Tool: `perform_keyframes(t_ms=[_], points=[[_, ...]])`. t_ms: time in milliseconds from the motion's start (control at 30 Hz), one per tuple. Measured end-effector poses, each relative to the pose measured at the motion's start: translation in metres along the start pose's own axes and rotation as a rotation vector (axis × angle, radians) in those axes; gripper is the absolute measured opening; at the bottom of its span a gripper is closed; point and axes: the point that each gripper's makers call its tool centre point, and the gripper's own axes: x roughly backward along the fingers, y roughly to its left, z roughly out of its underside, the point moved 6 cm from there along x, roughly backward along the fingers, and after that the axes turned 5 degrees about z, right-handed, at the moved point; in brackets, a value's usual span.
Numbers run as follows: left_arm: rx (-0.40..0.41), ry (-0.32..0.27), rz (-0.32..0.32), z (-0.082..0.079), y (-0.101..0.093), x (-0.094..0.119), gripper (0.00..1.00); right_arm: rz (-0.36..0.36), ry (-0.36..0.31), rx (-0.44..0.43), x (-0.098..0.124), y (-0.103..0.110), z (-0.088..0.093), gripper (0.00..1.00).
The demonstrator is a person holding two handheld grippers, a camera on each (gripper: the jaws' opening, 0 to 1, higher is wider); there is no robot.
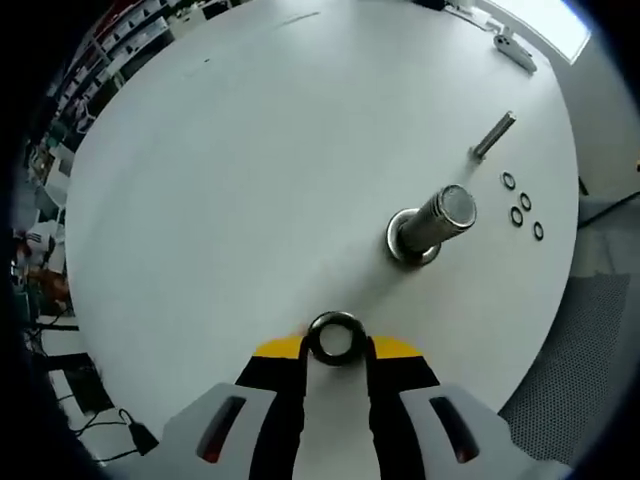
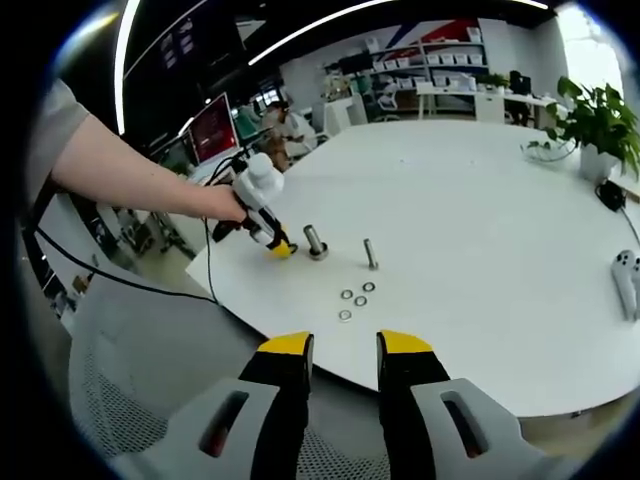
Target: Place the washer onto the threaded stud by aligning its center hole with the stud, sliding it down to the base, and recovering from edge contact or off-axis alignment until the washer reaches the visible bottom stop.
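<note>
My left gripper [image 1: 337, 345] clamps the washer [image 1: 336, 338] between its tips | washer near the threaded stud [image 1: 432, 224], not over it | my right gripper [image 2: 343, 345] parted, holding nothing

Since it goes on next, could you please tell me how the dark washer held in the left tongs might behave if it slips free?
The washer is a thin round ring pinched by its edges in the left tongs, so it would probably roll or skid on the smooth white table. It looks like rigid metal, unlikely to bend.
</note>
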Motion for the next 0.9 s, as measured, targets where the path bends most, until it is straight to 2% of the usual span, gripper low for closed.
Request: perform_keyframes(t_ms=[333, 500, 633, 767, 800, 833, 900], points=[[0.006, 0.013, -0.001, -0.001, -0.001, -0.001, 0.21, -0.004, 0.002, 0.003, 0.000, 0.000, 0.000, 0.27], [0.014, -0.002, 0.004, 0.001, -0.004, -0.001, 0.21, -0.008, 0.000, 0.006, 0.000, 0.001, 0.000, 0.27], [-0.050, 0.017, 0.017, 0.001, -0.019, -0.003, 0.21, -0.012, 0.002, 0.012, 0.000, 0.002, 0.000, 0.27], [-0.080, 0.022, 0.037, 0.001, -0.033, -0.002, 0.22, -0.013, 0.004, 0.012, -0.001, 0.002, 0.000, 0.27], [-0.097, 0.027, 0.046, 0.001, -0.036, -0.002, 0.26, -0.014, 0.004, 0.015, -0.001, 0.002, 0.000, 0.27], [-0.158, 0.048, 0.041, 0.001, -0.039, -0.002, 0.28, -0.017, 0.007, 0.017, -0.001, 0.003, 0.001, 0.27], [-0.151, 0.051, 0.046, 0.001, -0.040, -0.003, 0.33, -0.019, 0.011, 0.019, -0.001, 0.003, 0.001, 0.27]])
